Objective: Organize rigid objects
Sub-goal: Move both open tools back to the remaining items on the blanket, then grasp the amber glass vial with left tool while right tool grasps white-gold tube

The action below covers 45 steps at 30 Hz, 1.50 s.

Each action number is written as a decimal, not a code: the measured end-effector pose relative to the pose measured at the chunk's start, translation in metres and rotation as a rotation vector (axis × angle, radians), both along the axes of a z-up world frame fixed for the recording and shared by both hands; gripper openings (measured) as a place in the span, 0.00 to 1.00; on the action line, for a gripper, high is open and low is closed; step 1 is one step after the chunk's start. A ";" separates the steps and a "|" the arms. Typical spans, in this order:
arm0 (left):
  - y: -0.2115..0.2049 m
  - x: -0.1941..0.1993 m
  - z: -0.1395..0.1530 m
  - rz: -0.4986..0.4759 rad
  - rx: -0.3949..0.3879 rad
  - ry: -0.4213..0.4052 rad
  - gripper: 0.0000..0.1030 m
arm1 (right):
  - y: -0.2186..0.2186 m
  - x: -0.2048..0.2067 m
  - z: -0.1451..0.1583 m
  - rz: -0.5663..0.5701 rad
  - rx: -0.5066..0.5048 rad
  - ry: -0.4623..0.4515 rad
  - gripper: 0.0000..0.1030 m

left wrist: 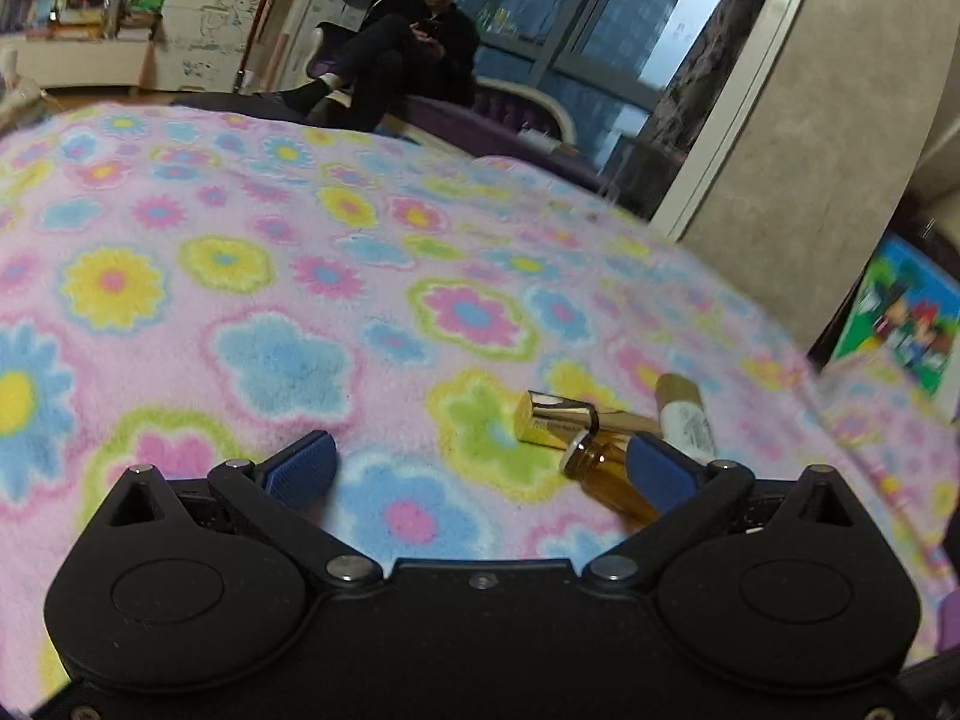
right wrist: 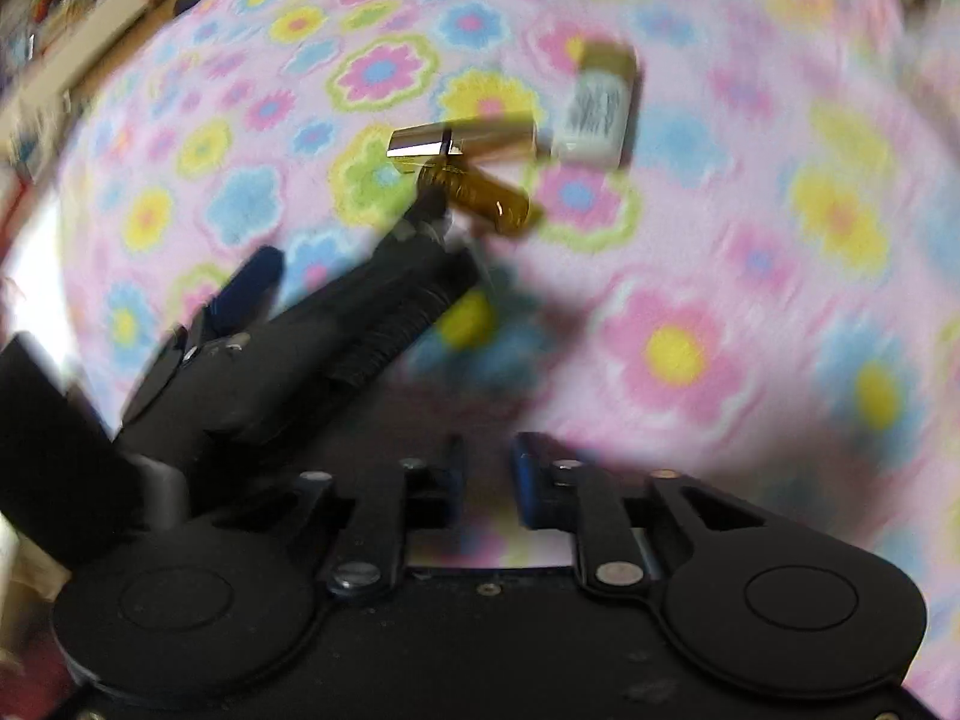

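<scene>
The left fingers [left wrist: 657, 468] stand spread wide with nothing between them, and the right-hand one lies over the amber vial [left wrist: 606, 474], whether touching it I cannot tell. The right gripper [right wrist: 486, 480] looks clenched on nothing, though that view is blurred.

The step in hand seems to be the left gripper's [left wrist: 480, 462] approach for a pick. To take the vial it would need to shift sideways until the glass sits between the pads, then close gently, since a round vial on soft pile may roll or sink.

The vial is small, brown and clear, with a short open neck, lying on its side. Its neck touches a gold tube [left wrist: 555, 417], and a white tube [left wrist: 687, 417] with a gold cap lies just beyond. All three rest on a flowered fleece blanket [left wrist: 270, 276]. Farther off, a person [left wrist: 414, 42] sits by a window.
</scene>
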<state>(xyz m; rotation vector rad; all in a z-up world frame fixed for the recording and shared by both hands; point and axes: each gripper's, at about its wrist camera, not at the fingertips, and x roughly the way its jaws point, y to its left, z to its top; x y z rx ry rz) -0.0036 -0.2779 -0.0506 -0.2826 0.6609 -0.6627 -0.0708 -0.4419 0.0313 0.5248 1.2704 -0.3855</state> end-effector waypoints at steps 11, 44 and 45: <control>-0.024 0.004 0.005 -0.146 0.195 -0.034 0.97 | -0.002 -0.003 0.006 -0.023 -0.053 -0.003 0.16; -0.101 -0.006 0.044 -0.498 0.778 0.381 0.93 | -0.087 0.012 0.040 -0.104 -0.295 -0.068 0.60; -0.097 -0.005 0.048 -0.491 0.775 0.371 0.90 | -0.089 0.019 0.038 -0.095 -0.293 -0.067 0.60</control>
